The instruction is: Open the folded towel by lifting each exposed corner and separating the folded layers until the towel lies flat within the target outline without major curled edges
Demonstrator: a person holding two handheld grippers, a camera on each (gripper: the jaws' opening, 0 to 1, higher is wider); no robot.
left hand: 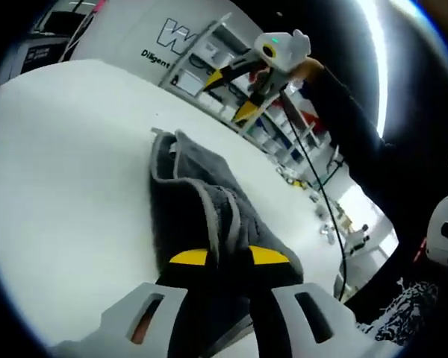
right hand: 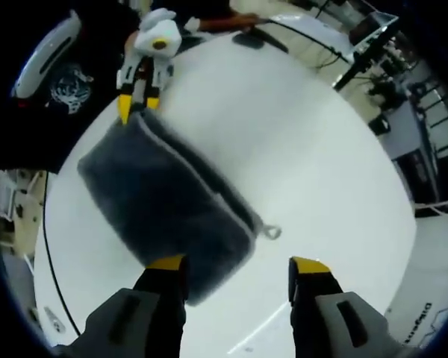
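left tool [left hand: 228, 258]: yellow-tipped jaws closed down on the near edge of the towel [left hand: 201, 201]; grey cloth bunches between and around the tips. In right gripper view the same tool [right hand: 138, 104] sits at the towel's far end, jaws close together on the corner there, white body, yellow tips.
towel: dark grey, plush nap, still folded; stacked layers with paler hem edges visible along the fold. In left gripper view it runs away from the tool across the surface [left hand: 67, 164], far end slightly raised with a small tab. In right gripper view the towel [right hand: 164, 201] reads as a long fuzzy block, lying diagonally, one end at the left tool, other end near the right tool.
hanging loop [right hand: 272, 233]: small pale loop sticking out at the towel corner, lying on the surface.
surface: white, smooth, matte; rounded look from the lens. Bare part [right hand: 321, 164] right of the towel.
right tool [right hand: 239, 265]: jaws spread wide, nothing between them; left jaw tip overlaps the towel's near corner, contact cannot tell; right jaw over bare surface. In left gripper view it [left hand: 235, 93] hangs above the far side of the surface, yellow jaws apart, well clear of the towel.
cable [left hand: 313, 171]: thin dark, drops from the right tool past the surface edge.
sleeve [left hand: 358, 134]: dark, person's arm behind the right tool.
shelving [left hand: 231, 67]: racks with bins behind the surface, blurred.
stands [right hand: 373, 45]: dark equipment past the surface's far edge, detail too small.
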